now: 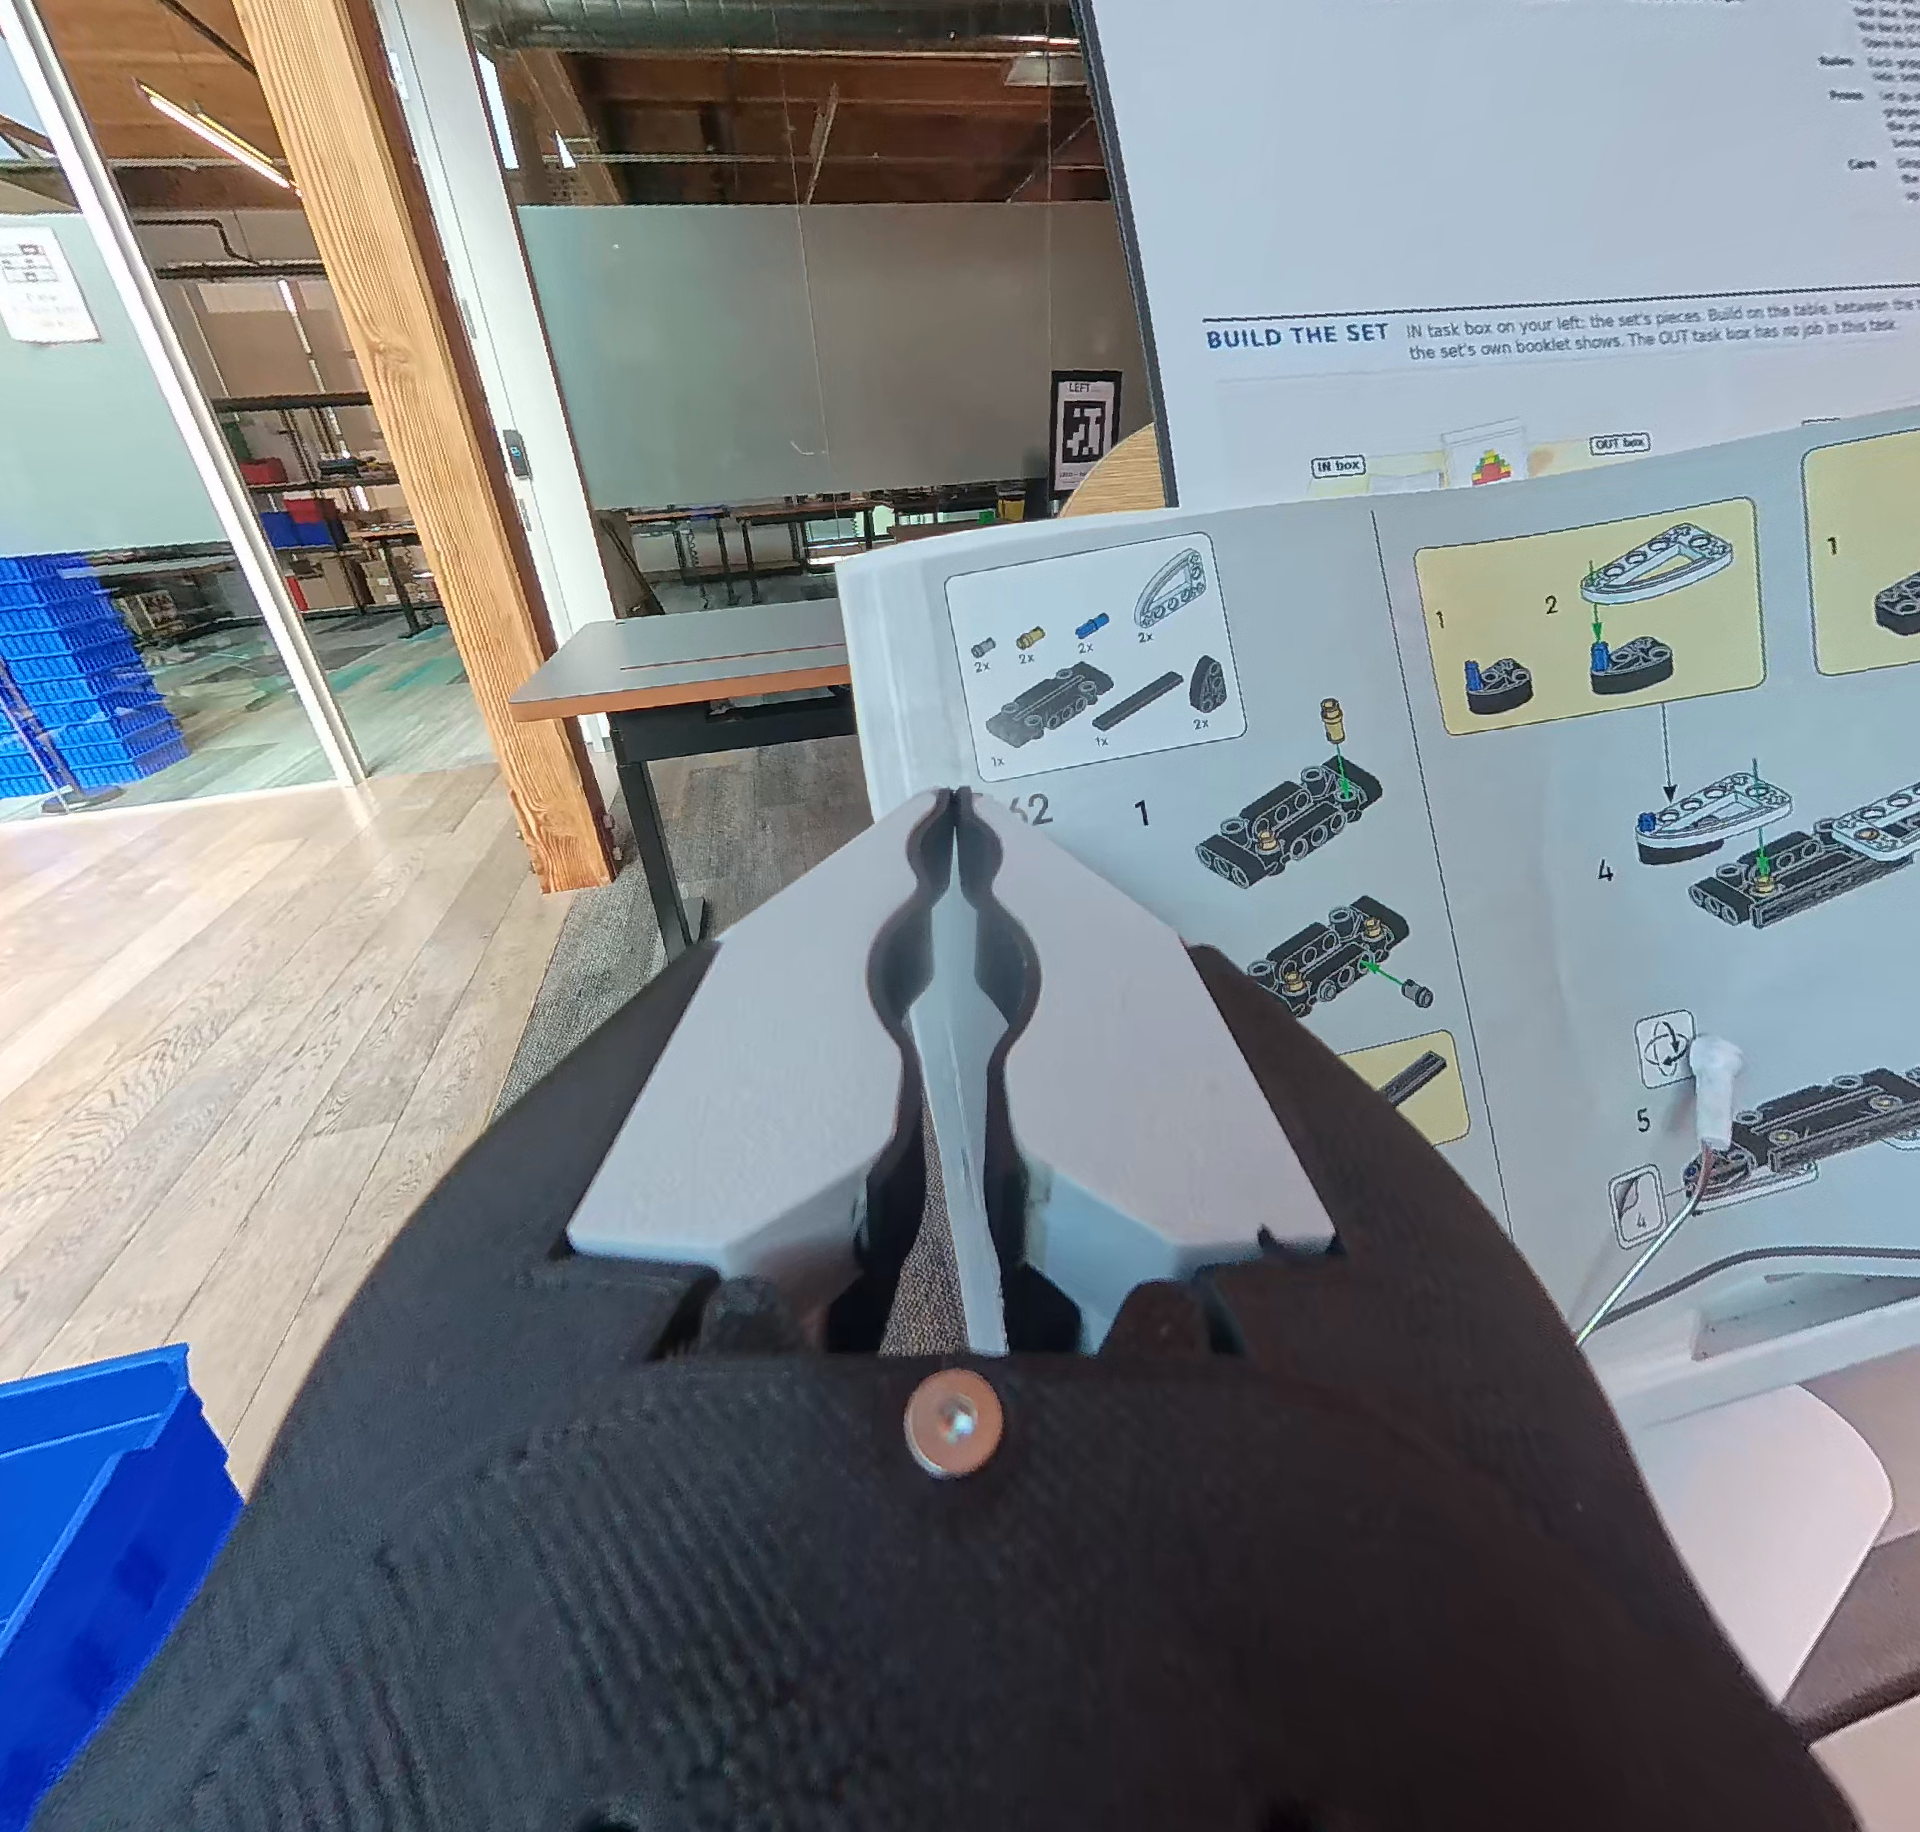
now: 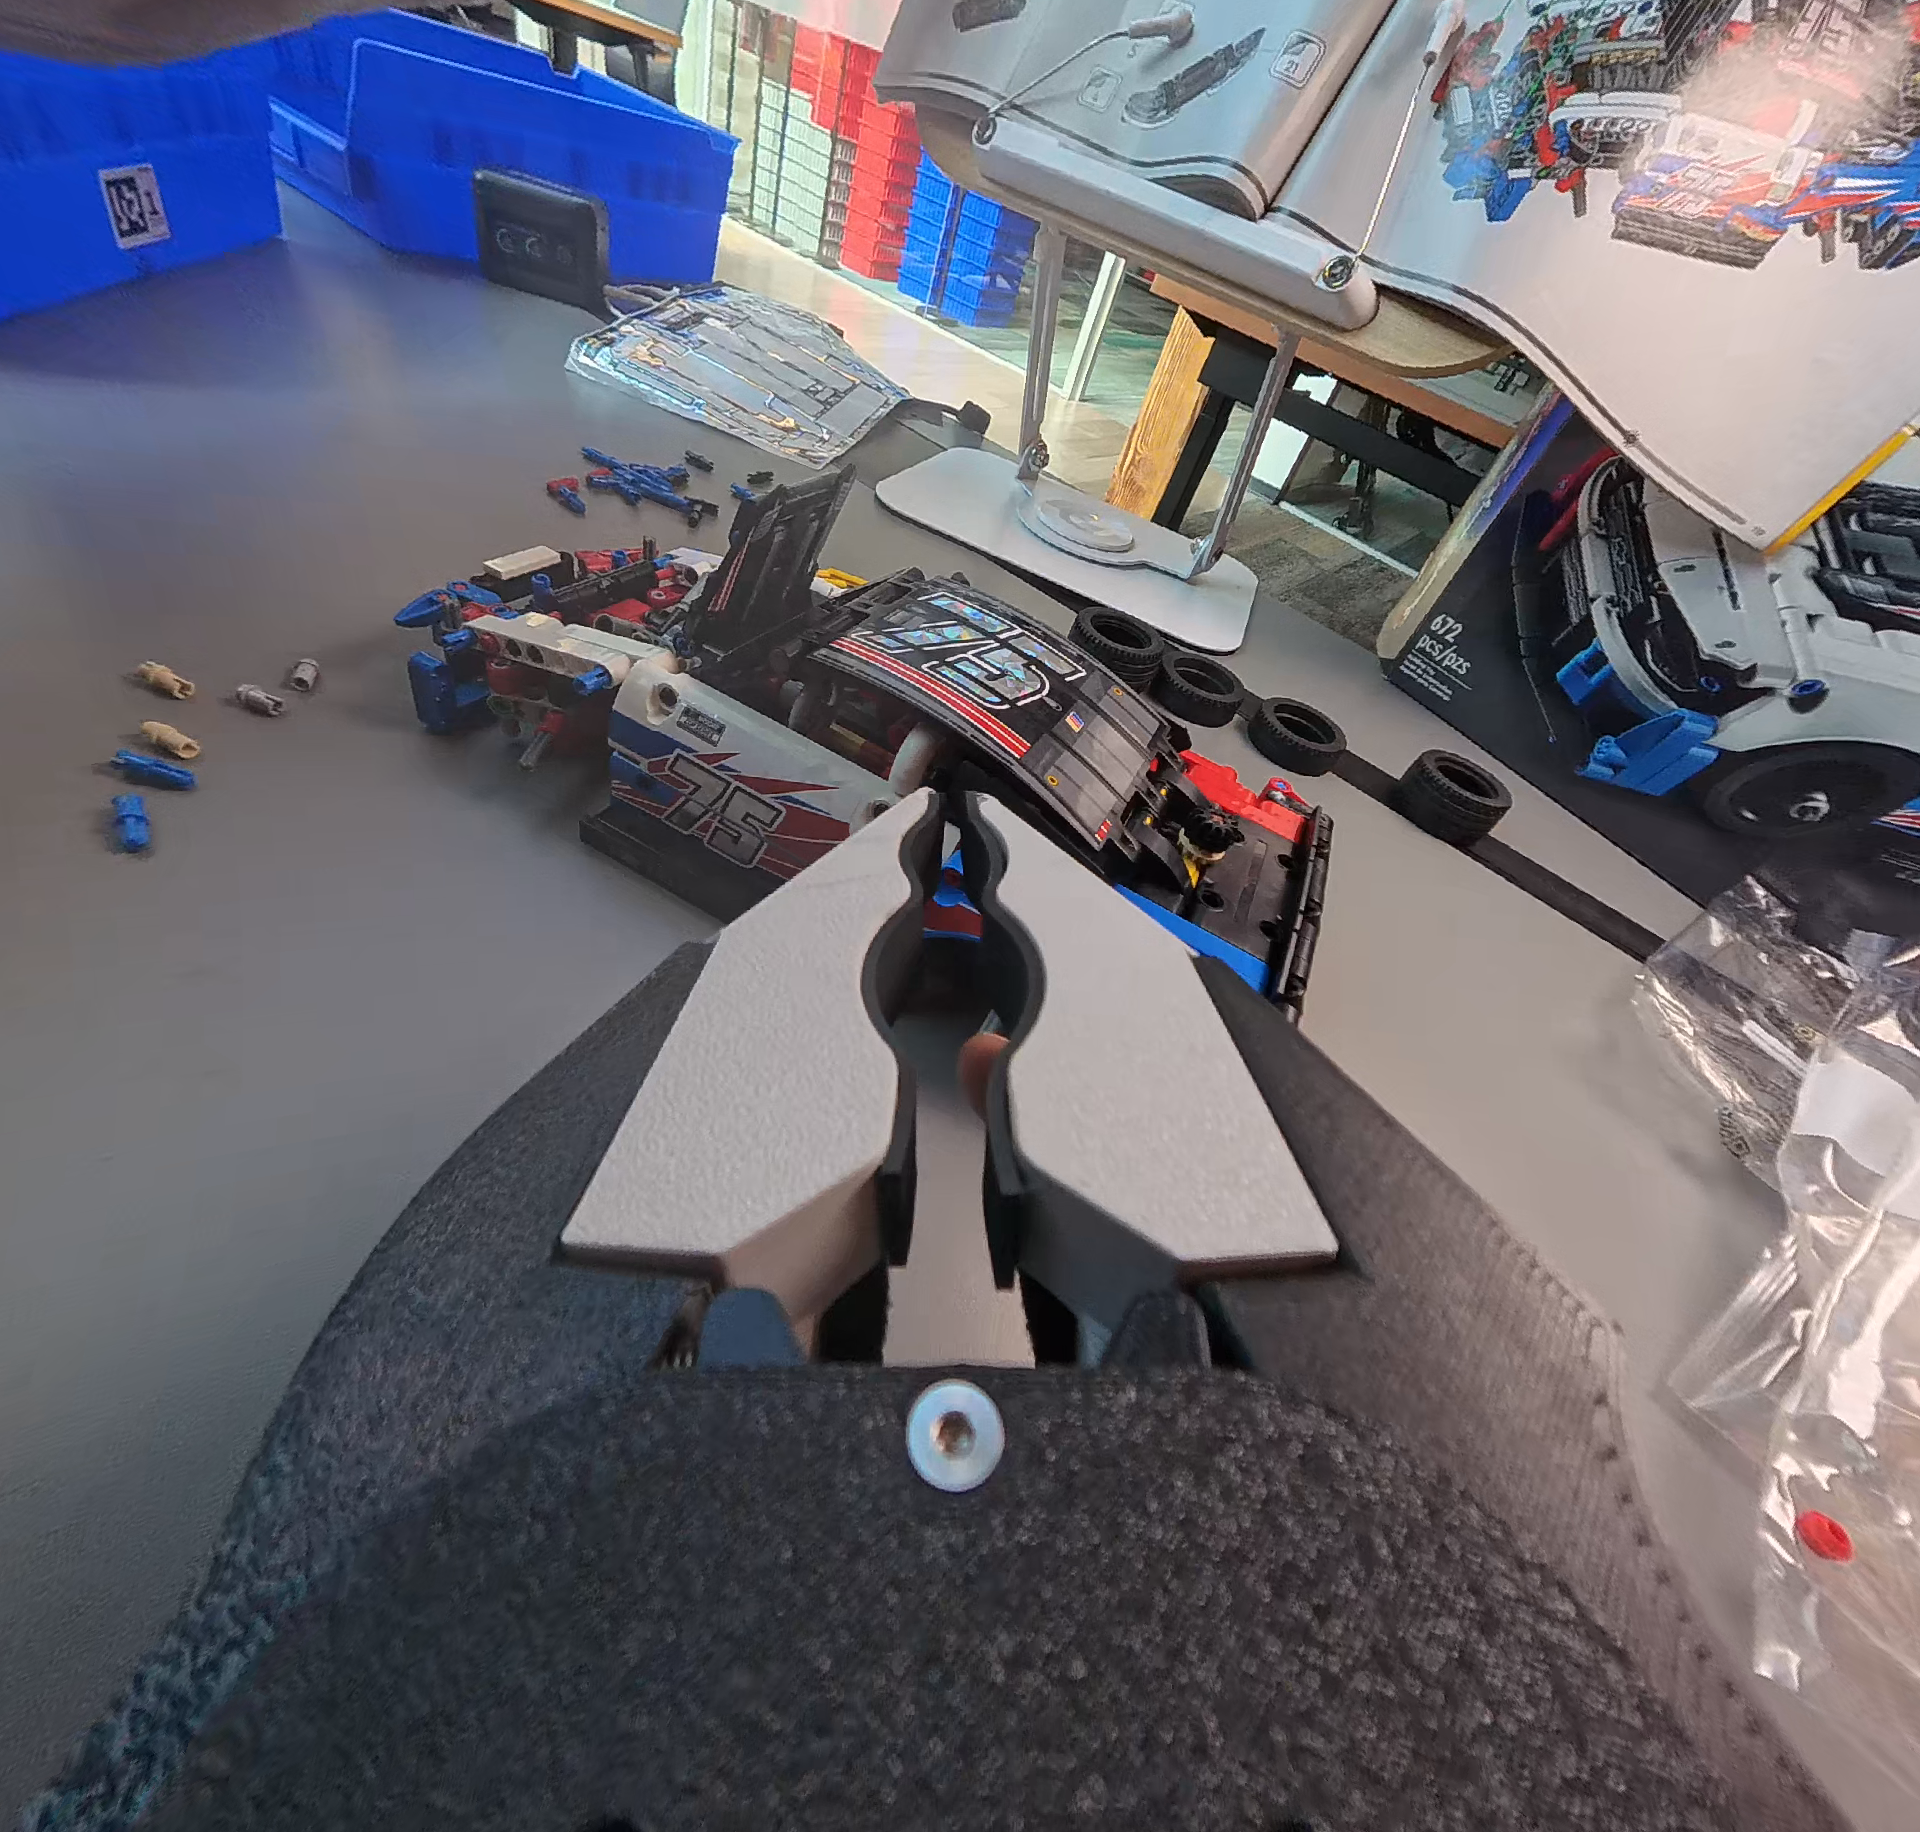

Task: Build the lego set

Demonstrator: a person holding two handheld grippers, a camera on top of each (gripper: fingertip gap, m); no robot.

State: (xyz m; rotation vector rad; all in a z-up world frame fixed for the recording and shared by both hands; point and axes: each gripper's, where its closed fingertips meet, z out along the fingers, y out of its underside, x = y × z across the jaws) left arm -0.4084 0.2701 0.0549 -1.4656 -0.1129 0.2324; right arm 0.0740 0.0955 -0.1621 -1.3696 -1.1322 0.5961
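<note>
Left gripper [image 1: 957, 800] is up in the air with its tips pressed together, nothing between them; the open instruction booklet [image 1: 1455, 795] sits just right of the tips on its stand. Right gripper [image 2: 954, 803] has its tips nearly touching too, gripping nothing that I can see. Loose pins [image 2: 156, 743] lie well off to the left of its fingers, the half-built race car [image 2: 883, 722] right beyond the tips, four tires [image 2: 1294, 733] further right.
</note>
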